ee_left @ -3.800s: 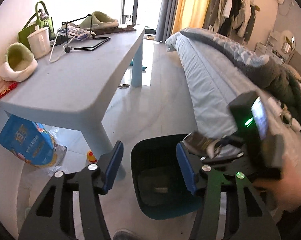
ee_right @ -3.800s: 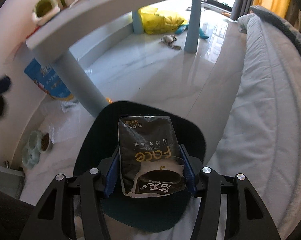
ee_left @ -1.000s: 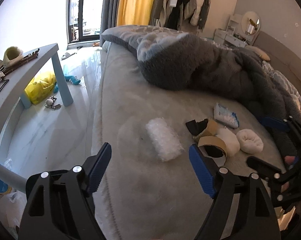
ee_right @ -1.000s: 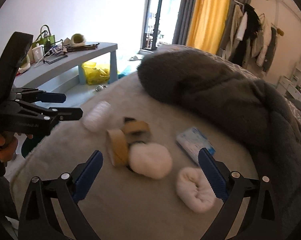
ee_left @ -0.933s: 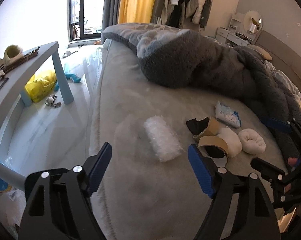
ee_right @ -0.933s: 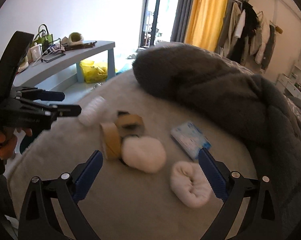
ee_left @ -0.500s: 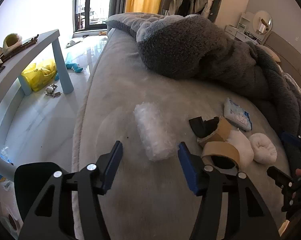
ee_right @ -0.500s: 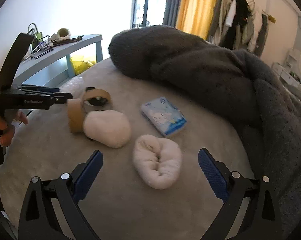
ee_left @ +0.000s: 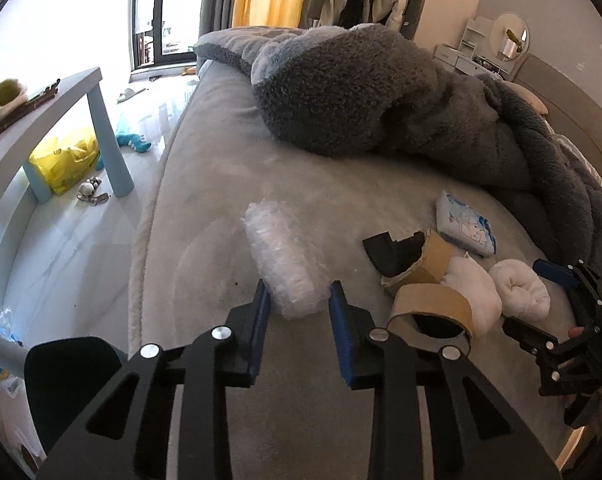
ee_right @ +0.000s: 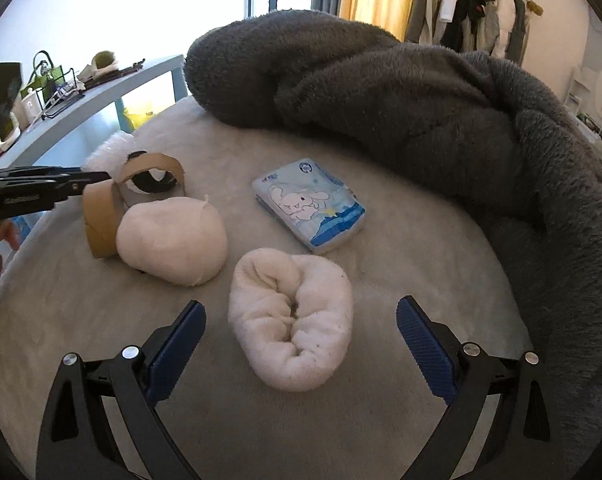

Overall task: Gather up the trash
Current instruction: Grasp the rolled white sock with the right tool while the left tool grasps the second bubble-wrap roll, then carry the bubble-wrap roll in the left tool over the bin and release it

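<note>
A clear bubble-wrap roll [ee_left: 281,256] lies on the pale bed cover [ee_left: 205,208]. My left gripper [ee_left: 299,292] has its closing jaws around the roll's near end, and both blue pads touch it. To the right lie two brown cardboard tape cores [ee_left: 433,312], a white bundle [ee_right: 173,240], a rolled white cloth [ee_right: 289,320] and a blue tissue pack [ee_right: 309,204]. Low over the rolled cloth, my right gripper [ee_right: 301,308] stands wide open, its pads apart from the cloth on both sides. The left gripper [ee_right: 97,180] also shows at the left edge of the right wrist view.
A heaped grey fleece blanket [ee_left: 361,92] covers the far and right side of the bed. A dark bin [ee_left: 73,368] stands on the floor by the bed's near left edge. A blue table [ee_left: 41,112] with a yellow bag [ee_left: 65,156] under it is at left.
The left jaws have narrowed from wide apart to touching the bubble-wrap roll after moving in on it. The right gripper has come down and closer over the rolled white cloth.
</note>
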A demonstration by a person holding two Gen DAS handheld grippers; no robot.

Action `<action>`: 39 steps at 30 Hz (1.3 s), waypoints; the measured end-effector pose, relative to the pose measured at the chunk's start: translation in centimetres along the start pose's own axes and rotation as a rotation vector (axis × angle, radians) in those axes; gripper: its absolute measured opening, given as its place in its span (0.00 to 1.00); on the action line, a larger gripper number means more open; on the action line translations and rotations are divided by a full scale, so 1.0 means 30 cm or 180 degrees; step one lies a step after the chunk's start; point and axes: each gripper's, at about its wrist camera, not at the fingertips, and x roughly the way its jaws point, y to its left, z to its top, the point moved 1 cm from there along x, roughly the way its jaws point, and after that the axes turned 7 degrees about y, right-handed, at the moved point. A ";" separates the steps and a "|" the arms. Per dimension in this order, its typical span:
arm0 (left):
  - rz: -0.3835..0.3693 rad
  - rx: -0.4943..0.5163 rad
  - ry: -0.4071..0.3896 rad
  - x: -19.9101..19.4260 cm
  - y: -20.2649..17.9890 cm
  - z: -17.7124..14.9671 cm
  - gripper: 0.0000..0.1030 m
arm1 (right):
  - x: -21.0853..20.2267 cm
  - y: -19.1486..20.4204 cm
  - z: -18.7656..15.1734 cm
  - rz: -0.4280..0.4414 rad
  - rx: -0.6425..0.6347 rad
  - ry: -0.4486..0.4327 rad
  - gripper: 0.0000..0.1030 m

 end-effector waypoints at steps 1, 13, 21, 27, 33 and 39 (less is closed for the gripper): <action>-0.0002 0.0010 -0.0006 -0.003 0.001 0.000 0.30 | 0.006 0.002 0.004 -0.0008 0.0009 0.0015 0.94; -0.0161 0.0016 -0.0208 -0.086 0.047 0.009 0.30 | 0.052 0.006 0.034 -0.0064 0.0216 0.0246 0.63; -0.0147 -0.0033 -0.0253 -0.123 0.099 0.010 0.30 | 0.031 0.013 0.067 -0.0190 0.0369 0.0337 0.59; -0.0118 -0.0060 -0.0284 -0.159 0.151 0.005 0.30 | 0.047 -0.008 0.047 -0.0180 0.0521 0.0491 0.59; -0.0080 -0.0105 -0.0307 -0.184 0.203 0.002 0.30 | 0.057 0.006 0.068 -0.0233 0.0568 0.0541 0.52; -0.0049 -0.0125 -0.0299 -0.201 0.250 -0.008 0.30 | 0.000 0.024 0.123 -0.0304 0.0647 0.0324 0.51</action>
